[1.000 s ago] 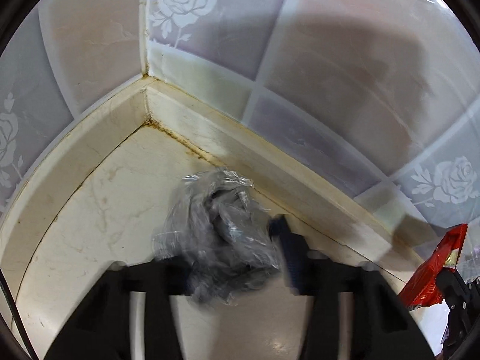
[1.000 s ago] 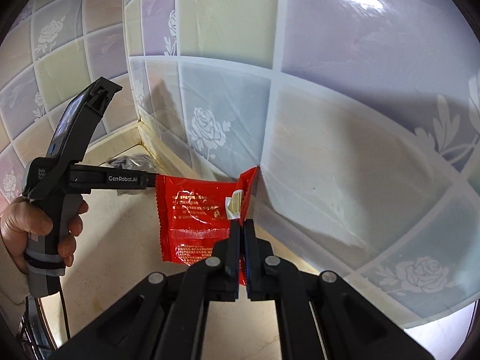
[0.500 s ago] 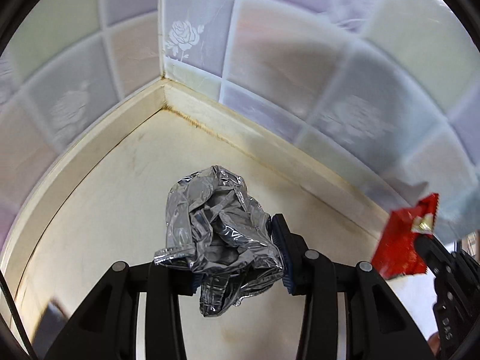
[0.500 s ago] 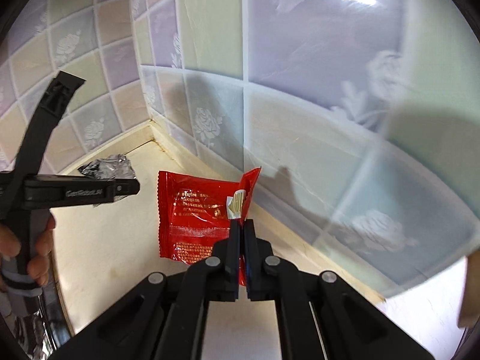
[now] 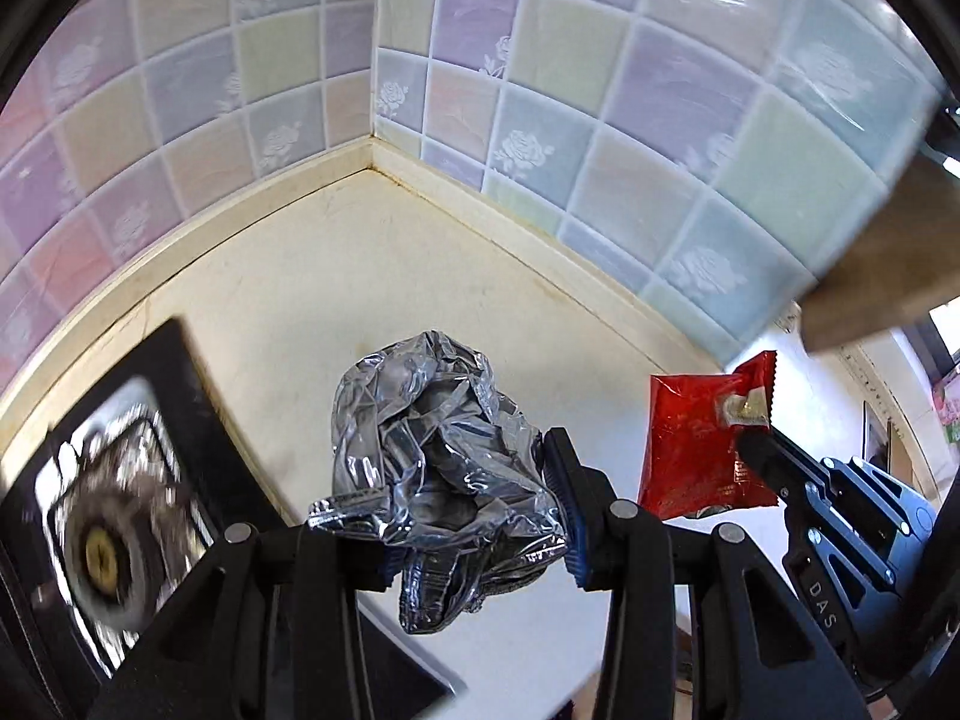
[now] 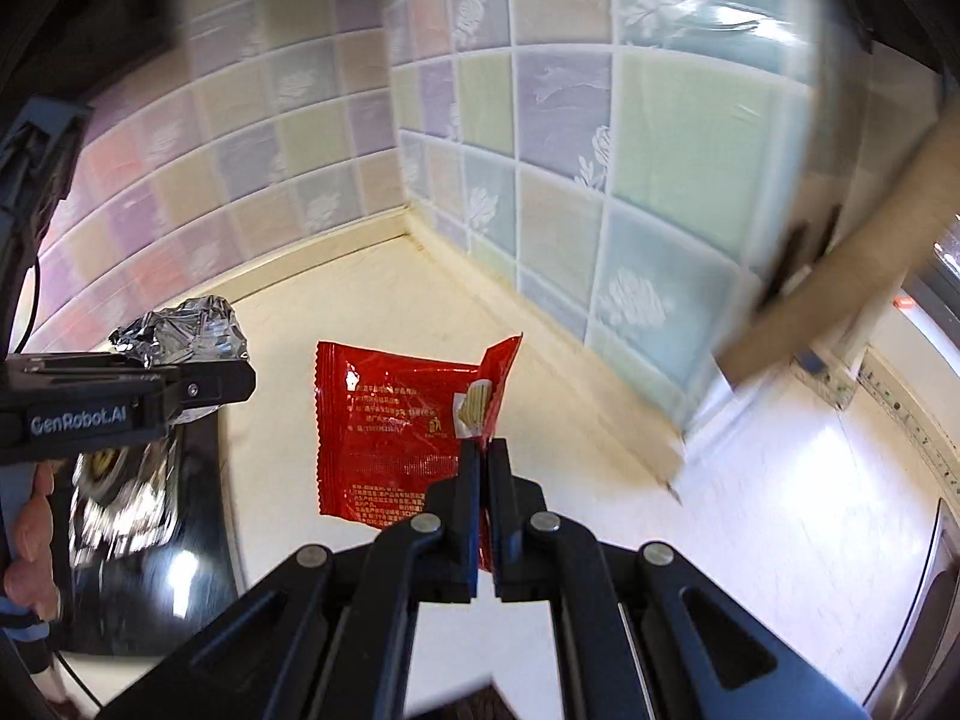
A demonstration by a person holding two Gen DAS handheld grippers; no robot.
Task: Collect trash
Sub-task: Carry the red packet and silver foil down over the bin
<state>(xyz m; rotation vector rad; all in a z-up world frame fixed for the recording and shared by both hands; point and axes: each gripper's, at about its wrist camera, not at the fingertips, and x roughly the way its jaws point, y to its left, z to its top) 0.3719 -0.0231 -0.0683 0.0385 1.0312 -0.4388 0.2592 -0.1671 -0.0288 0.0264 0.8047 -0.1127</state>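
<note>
Between L gripper [image 5: 462, 516] jaws: foil wad [image 5: 432, 450], clamped. R gripper [image 6: 485, 468], just beside, pinches red packet [image 6: 396, 426] hanging edge-on; no bin visible.

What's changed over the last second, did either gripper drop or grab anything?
Nothing dropped or grabbed. Both grippers pulled up and back from the tiled corner; a stove burner now shows below. The left gripper stays clamped on the crumpled foil wrapper, the right gripper on the red packet.

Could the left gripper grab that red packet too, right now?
Probably not: the left gripper is already clamped on the crumpled foil wrapper, and the right gripper holds the red packet.
</note>
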